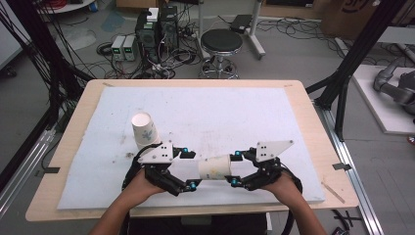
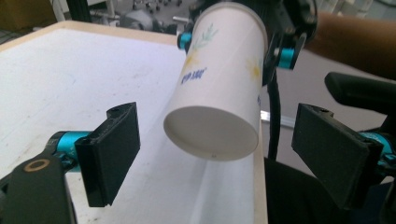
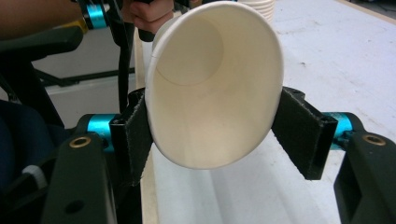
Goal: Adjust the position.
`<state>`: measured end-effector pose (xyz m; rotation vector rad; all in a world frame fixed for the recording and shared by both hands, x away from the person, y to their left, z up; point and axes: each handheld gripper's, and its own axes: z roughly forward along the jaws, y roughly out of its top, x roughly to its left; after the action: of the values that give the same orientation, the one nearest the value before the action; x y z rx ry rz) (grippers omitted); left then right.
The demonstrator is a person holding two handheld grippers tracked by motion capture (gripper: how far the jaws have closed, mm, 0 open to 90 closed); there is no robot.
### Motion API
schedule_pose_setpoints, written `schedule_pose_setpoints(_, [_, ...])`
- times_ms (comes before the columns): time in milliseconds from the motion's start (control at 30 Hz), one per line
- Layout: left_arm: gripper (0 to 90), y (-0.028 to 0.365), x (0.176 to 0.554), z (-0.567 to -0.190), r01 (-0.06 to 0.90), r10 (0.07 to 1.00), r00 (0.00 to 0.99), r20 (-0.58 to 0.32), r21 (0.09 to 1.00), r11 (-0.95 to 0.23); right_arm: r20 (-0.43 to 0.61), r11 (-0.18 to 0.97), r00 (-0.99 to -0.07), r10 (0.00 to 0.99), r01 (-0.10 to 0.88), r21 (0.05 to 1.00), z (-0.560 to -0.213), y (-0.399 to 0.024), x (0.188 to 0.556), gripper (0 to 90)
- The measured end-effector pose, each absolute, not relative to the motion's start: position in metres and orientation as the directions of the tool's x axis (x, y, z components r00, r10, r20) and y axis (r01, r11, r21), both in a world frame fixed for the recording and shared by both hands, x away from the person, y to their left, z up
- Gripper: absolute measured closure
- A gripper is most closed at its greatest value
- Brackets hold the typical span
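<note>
Tabletop [image 1: 303, 112] space is lying under a white foam sheet [image 1: 225, 112] that is covering most of the wooden board. Near the sheet's left side, a stack of paper cups [image 1: 145, 130] is standing mouth up, just beyond the left gripper [image 1: 191, 169]. Between the two hands, close to the near edge, a single paper cup [image 1: 214, 168] is lying on its side above the sheet, its base pointing left and its rim pointing right. The right gripper [image 1: 235, 169] is squeezing this cup at its rim end, with the pads pressing from both sides so that the mouth is bulging into an oval in the right gripper view [image 3: 215, 93]. The left gripper is standing wide open, its pads flanking the cup's base [image 2: 212, 133] without touching it.
</note>
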<state>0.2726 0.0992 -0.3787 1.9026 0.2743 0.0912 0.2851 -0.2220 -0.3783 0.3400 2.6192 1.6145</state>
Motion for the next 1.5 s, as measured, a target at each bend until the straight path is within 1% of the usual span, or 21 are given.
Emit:
schedule_pose_setpoints(133, [15.6, 0.096, 0.273, -0.378, 0.134, 0.234, 0.971, -0.048, 0.921, -0.366, 0.033, 0.496, -0.975, 0.218, 0.139, 0.857, -0.371, -0.220, 0.287, 33.0])
schedule_pose_setpoints(367, [15.8, 0.092, 0.275, -0.378, 0.130, 0.241, 0.970, -0.024, 0.889, -0.438, -0.016, 0.599, -0.980, 0.199, 0.109, 0.793, -0.366, -0.211, 0.287, 33.0])
schedule_pose_setpoints(433, [15.9, 0.090, 0.277, -0.377, 0.117, 0.231, 0.973, -0.006, 0.876, -0.467, -0.031, 0.624, -0.981, 0.192, 0.097, 0.775, -0.363, -0.208, 0.287, 33.0])
schedule_pose_setpoints(733, [16.4, 0.080, 0.278, -0.374, 0.087, 0.207, 0.978, 0.028, 0.845, -0.527, -0.087, 0.716, -0.984, 0.158, 0.054, 0.696, -0.353, -0.191, 0.288, 33.0])
schedule_pose_setpoints(967, [18.3, 0.072, 0.282, -0.373, 0.075, 0.186, 0.982, 0.041, 0.815, -0.575, -0.101, 0.758, -0.986, 0.134, 0.036, 0.651, -0.350, -0.180, 0.290, 32.9])
schedule_pose_setpoints(1367, [20.2, 0.060, 0.288, -0.377, 0.087, 0.168, 0.985, 0.025, 0.778, -0.622, -0.128, 0.815, -0.986, 0.105, 0.011, 0.580, -0.345, -0.166, 0.290, 32.3])
schedule_pose_setpoints(1500, [23.9, 0.057, 0.288, -0.380, 0.095, 0.164, 0.986, 0.012, 0.774, -0.626, -0.141, 0.833, -0.986, 0.094, 0.000, 0.553, -0.347, -0.162, 0.290, 32.1])
